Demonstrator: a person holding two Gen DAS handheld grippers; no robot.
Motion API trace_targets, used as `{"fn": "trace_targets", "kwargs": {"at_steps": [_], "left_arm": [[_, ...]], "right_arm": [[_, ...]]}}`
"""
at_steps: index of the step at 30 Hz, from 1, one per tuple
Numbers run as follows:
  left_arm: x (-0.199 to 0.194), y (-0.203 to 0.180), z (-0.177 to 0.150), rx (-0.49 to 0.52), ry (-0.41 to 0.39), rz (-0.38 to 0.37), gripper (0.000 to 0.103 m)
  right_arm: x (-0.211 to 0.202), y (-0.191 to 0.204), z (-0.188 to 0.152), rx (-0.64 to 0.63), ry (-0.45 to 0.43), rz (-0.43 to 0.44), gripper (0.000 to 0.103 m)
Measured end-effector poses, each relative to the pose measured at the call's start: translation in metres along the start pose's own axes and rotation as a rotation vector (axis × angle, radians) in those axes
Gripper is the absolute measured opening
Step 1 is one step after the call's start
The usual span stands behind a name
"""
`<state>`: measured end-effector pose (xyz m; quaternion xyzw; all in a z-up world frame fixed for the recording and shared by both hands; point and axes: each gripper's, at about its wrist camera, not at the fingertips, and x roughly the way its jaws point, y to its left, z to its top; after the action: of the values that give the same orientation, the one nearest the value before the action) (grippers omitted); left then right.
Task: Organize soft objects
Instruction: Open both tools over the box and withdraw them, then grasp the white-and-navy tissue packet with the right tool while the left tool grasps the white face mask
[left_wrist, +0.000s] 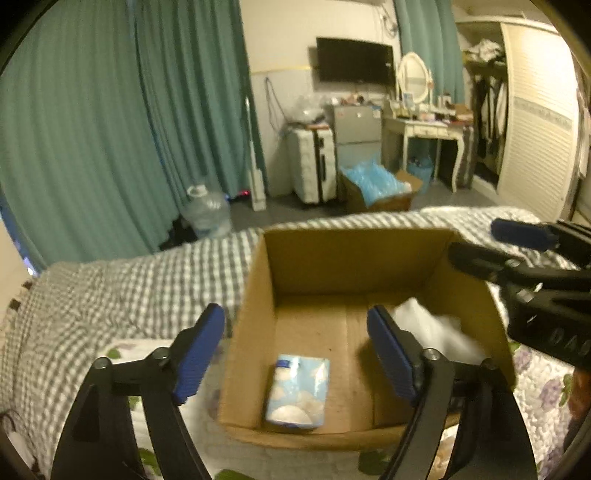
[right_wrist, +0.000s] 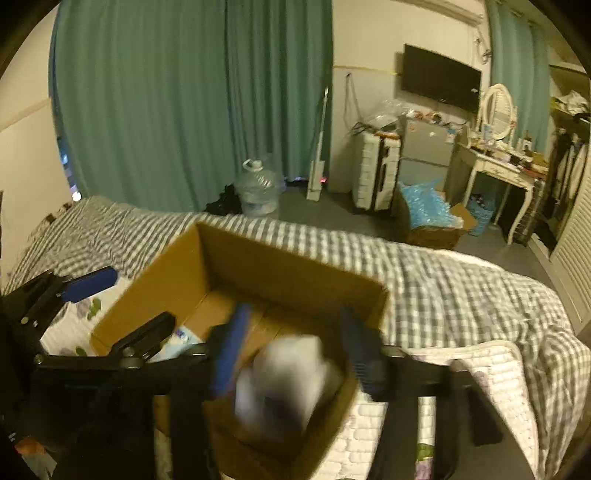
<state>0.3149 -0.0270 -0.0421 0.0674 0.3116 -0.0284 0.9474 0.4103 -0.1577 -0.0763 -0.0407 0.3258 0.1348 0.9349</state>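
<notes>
An open cardboard box (left_wrist: 258, 314) stands on the bed. A light blue tissue pack (left_wrist: 297, 391) lies flat on its floor near the front wall. My left gripper (left_wrist: 295, 321) hangs open above the pack, touching nothing. A white soft bundle (left_wrist: 436, 328) rests in the box's right part. In the right wrist view that bundle (right_wrist: 288, 376) is blurred, low between the spread fingers of my right gripper (right_wrist: 295, 325), and the pads do not press it. The right gripper (left_wrist: 491, 242) reaches over the box's right wall. The left gripper (right_wrist: 122, 306) shows at the left of the box (right_wrist: 166, 280).
The bed carries a grey checked quilt (left_wrist: 129, 295) and a floral sheet (left_wrist: 535, 376). Beyond it on the floor stand a water jug (left_wrist: 207, 214), a white suitcase (left_wrist: 314, 166), a box of blue plastic (left_wrist: 376, 184), a dressing table (left_wrist: 424, 129) and a wardrobe (left_wrist: 532, 122).
</notes>
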Motion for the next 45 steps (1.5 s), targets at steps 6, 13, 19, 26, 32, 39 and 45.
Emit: {"fn": "trace_targets", "kwargs": {"at_steps": [6, 13, 19, 26, 32, 39, 45], "left_arm": [[-0.056, 0.015, 0.018, -0.009, -0.066, 0.023, 0.084], [-0.153, 0.020, 0.029, -0.013, -0.219, 0.021, 0.103], [-0.214, 0.016, 0.018, 0.011, -0.275, 0.026, 0.103], [-0.242, 0.014, -0.029, -0.012, -0.243, -0.016, 0.103], [-0.222, 0.009, -0.085, -0.062, -0.160, -0.034, 0.103], [-0.161, 0.001, -0.151, -0.135, 0.013, -0.030, 0.103], [-0.125, -0.004, -0.189, -0.145, 0.122, -0.036, 0.103]], "right_arm": [[-0.062, -0.003, 0.023, 0.001, -0.083, -0.047, 0.090], [-0.175, 0.015, 0.043, -0.028, -0.192, -0.110, 0.103], [-0.251, 0.035, 0.033, -0.075, -0.172, -0.155, 0.103], [-0.287, 0.044, -0.025, -0.067, -0.074, -0.169, 0.103], [-0.256, 0.040, -0.100, -0.009, 0.074, -0.134, 0.103], [-0.176, 0.032, -0.187, 0.117, 0.290, -0.082, 0.103], [-0.125, 0.034, -0.221, 0.193, 0.402, -0.023, 0.103]]}}
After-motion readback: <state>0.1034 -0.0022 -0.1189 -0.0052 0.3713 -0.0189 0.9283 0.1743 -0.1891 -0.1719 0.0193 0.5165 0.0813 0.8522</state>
